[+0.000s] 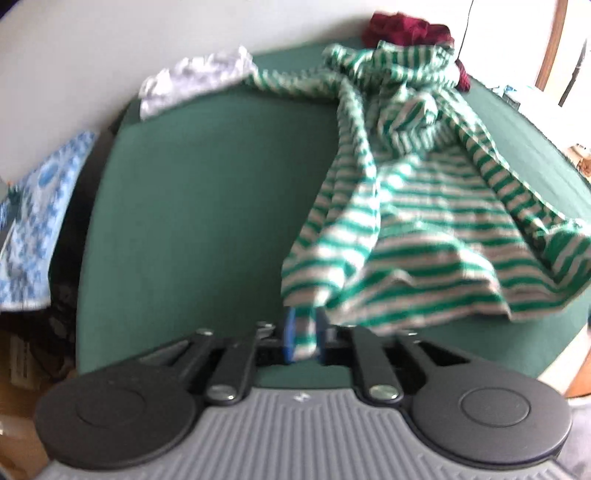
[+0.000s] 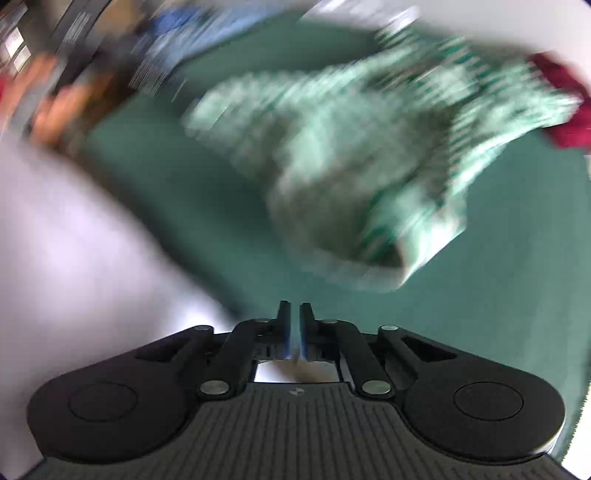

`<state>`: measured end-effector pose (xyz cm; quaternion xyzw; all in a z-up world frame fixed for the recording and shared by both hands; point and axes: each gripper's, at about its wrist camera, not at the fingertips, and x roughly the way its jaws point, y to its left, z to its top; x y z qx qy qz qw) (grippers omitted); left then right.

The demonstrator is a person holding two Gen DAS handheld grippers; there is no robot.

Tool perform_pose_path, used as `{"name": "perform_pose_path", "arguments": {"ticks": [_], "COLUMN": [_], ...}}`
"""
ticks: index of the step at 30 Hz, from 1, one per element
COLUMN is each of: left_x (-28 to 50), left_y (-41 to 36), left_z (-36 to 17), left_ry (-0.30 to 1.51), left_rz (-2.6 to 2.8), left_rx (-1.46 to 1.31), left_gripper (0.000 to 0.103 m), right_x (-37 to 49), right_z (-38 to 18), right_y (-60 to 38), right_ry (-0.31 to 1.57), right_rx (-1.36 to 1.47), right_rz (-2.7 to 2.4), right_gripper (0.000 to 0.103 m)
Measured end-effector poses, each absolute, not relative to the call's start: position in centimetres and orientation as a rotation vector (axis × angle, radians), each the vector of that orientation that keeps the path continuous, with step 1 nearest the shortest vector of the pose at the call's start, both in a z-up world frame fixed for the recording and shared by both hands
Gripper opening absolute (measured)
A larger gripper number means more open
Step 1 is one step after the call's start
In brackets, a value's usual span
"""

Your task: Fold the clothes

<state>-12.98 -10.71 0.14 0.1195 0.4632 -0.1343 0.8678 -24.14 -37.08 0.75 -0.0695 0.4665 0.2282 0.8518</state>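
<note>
Green bench (image 1: 207,206) carries the striped shirt (image 1: 424,206), rumpled and unfolded, one edge pinched in the left fingers (image 1: 303,336). Right fingers (image 2: 294,332) are nearly closed, empty. White (image 1: 195,79) and maroon (image 1: 406,29) clothes lie crumpled behind; folding remains.

Green counter (image 1: 192,206) fills middle of left wrist view, plain cloth-like surface, curved by fisheye. Pale wall (image 1: 92,48) behind it. Blue-and-white patterned fabric (image 1: 40,184) hangs off left, beside counter edge, dark gap between. Below that, cardboard box (image 1: 18,373) with printed label, dim. Far right: bright window area, wooden frame strip (image 1: 550,48), dark cable hanging. Right wrist view heavily motion-blurred: green counter (image 2: 517,258), pale blur at left, nothing more legible.
</note>
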Motion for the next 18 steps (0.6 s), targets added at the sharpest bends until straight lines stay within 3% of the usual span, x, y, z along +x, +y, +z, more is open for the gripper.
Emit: {"name": "perform_pose_path", "arguments": {"ticks": [1, 2, 3, 5, 7, 8, 9, 10, 11, 14, 18], "left_x": [-12.3, -11.7, -11.0, -9.8, -9.0, -8.6, -8.1, -7.7, -7.7, -7.9, -10.1], "left_y": [-11.3, -11.8, -12.7, -14.4, -14.6, -14.7, -14.8, -14.2, -13.6, -11.5, -7.0], "left_z": [0.0, -0.2, -0.6, -2.0, -2.8, -3.3, -3.7, -3.5, -3.2, -2.1, 1.2], "left_ry": [0.959, 0.948, 0.934, 0.935, 0.948, 0.954, 0.961, 0.975, 0.966, 0.932, 0.901], "left_rz": [-0.282, -0.285, -0.31, -0.322, -0.325, -0.326, -0.328, -0.337, -0.331, -0.259, -0.238], "left_rx": [0.256, 0.262, 0.274, 0.324, 0.307, 0.298, 0.289, 0.248, 0.231, 0.225, 0.18], "left_gripper": [0.042, 0.05, 0.066, 0.067, 0.052, 0.05, 0.035, 0.025, 0.021, 0.007, 0.007], "right_x": [-23.4, -22.6, -21.7, -20.0, -18.2, -17.3, -16.4, -15.7, -15.6, -17.2, -21.9], "right_z": [1.4, 1.9, 1.3, 0.1, -1.2, -1.8, -2.4, -2.9, -2.9, -0.9, 2.8], "right_y": [-37.5, -37.9, -37.9, -37.7, -37.6, -37.5, -37.4, -37.5, -38.3, -40.1, -43.8], "right_ry": [0.927, 0.882, 0.888, 0.898, 0.908, 0.912, 0.916, 0.917, 0.906, 0.844, 0.75], "right_rx": [-0.092, -0.046, -0.041, -0.031, -0.022, -0.017, -0.012, 0.006, 0.083, 0.191, 0.301], "right_rz": [0.409, 0.343, 0.301, 0.218, 0.134, 0.092, 0.05, 0.017, 0.028, -0.007, -0.124], "right_gripper": [0.018, 0.039, 0.059, 0.069, 0.068, 0.062, 0.041, 0.032, 0.016, 0.01, 0.005]}}
